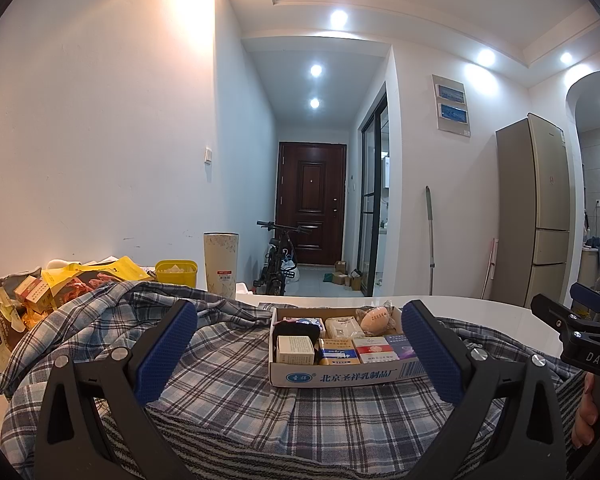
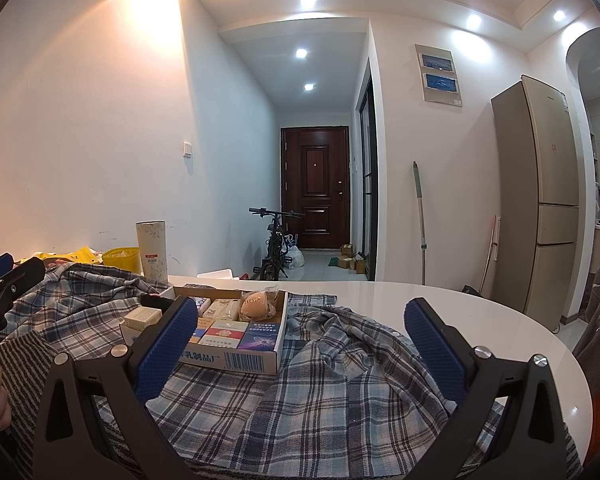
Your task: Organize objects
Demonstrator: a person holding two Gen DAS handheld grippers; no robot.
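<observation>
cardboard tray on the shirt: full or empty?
Nearly full. The cardboard tray holds small boxes packed side by side plus a peach egg-shaped sponge at the back; it sits on the plaid shirt.

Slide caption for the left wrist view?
Open left tool faces a cardboard box of small packets on a plaid shirt.

The shirt was plaid — blue, grey and white — over a towel striped grey and black. The cardboard box bore blue print on white. Gripper pads were deep blue; the bin yellow — the door dark reddish brown.
</observation>
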